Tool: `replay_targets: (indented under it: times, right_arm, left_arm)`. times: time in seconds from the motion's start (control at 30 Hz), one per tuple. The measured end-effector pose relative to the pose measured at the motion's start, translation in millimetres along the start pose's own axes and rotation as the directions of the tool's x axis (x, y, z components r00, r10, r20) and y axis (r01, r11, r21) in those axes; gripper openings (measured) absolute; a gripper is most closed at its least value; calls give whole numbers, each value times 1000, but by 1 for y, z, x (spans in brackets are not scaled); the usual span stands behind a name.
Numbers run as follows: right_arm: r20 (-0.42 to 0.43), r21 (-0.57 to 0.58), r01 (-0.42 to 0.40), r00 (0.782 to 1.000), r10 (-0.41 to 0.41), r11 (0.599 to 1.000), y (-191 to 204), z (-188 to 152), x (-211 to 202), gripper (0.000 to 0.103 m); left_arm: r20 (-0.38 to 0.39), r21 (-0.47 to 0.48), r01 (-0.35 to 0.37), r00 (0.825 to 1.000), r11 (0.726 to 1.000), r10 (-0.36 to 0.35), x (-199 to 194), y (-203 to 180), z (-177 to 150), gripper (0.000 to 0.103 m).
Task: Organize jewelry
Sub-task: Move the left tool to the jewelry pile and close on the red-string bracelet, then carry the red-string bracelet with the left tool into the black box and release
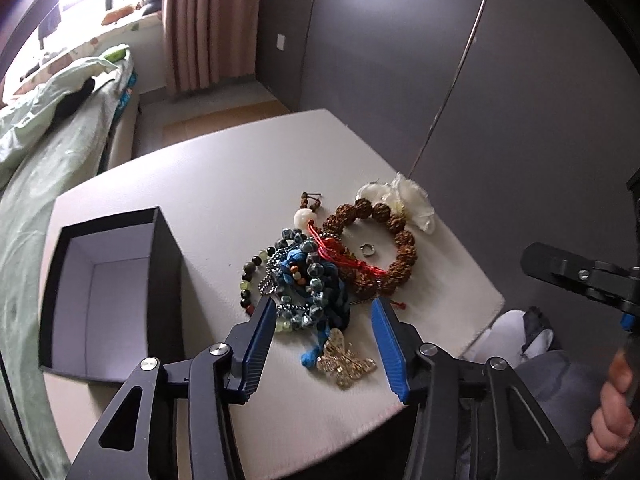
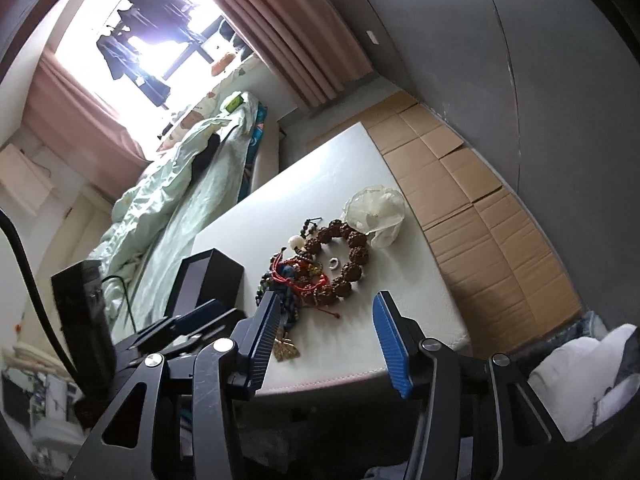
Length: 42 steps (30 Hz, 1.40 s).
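On the white table [image 1: 208,184], going from left to right, one black box [image 1: 108,292] stands open at the left edge, its pale inside bare as far as the left wrist view shows. Just right of it lies one tangled pile of jewelry. At the pile's left is one strand of dark and pale green beads [image 1: 250,276], then one blue cord with blue-grey patterned beads [image 1: 312,276], with a thin silver ball chain [image 1: 268,280] running through it. One gold butterfly brooch [image 1: 346,364] lies at the near end of the pile, touching the blue cord's tail. One red knotted cord [image 1: 340,256] crosses onto one bracelet of large brown knobbly beads [image 1: 400,240]. One small silver ring [image 1: 367,249] lies inside that bracelet's loop, apart from the beads. Behind the pile sit one white bead [image 1: 305,216] and a short string of small brown beads [image 1: 310,200]. At the far right, one white fabric flower [image 1: 408,200] touches the brown bracelet.

The left gripper [image 1: 324,314] hovers over the near part of the pile, its two blue-padded fingers spread wide on either side of the blue cord, holding nothing. The right gripper [image 2: 326,312] hangs near the table's front edge, jaws likewise wide apart and bare. In the left wrist view one hand [image 1: 612,412] grasps its handle.
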State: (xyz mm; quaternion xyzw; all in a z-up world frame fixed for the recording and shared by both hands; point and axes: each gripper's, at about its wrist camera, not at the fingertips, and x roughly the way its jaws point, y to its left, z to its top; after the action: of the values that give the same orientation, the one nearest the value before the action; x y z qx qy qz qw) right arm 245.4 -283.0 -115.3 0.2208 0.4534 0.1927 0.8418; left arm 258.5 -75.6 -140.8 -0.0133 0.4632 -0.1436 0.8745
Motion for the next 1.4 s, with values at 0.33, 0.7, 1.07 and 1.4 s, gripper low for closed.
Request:
replay_targets:
  times: [0.33, 0.7, 1.07, 1.4]
  right_arm:
    - [-10, -14, 48, 999, -48, 999, 3, 9, 14, 50]
    - [-47, -82, 54, 997, -58, 995, 17, 19, 36, 50]
    - [-158, -193, 23, 986, -54, 981, 44, 22, 80, 40]
    - [-236, -353, 70, 958, -161, 933, 71, 21, 115, 40]
  left_arm:
    - [-33, -45, 22, 999, 999, -24, 28, 18, -1, 10]
    - [81, -114, 48, 996, 992, -39, -5, 40, 9, 10]
    - [189, -180, 119, 978, 976, -84, -47, 58, 14, 10]
    - [238, -205, 136, 968, 969, -85, -71, 69, 16, 10]
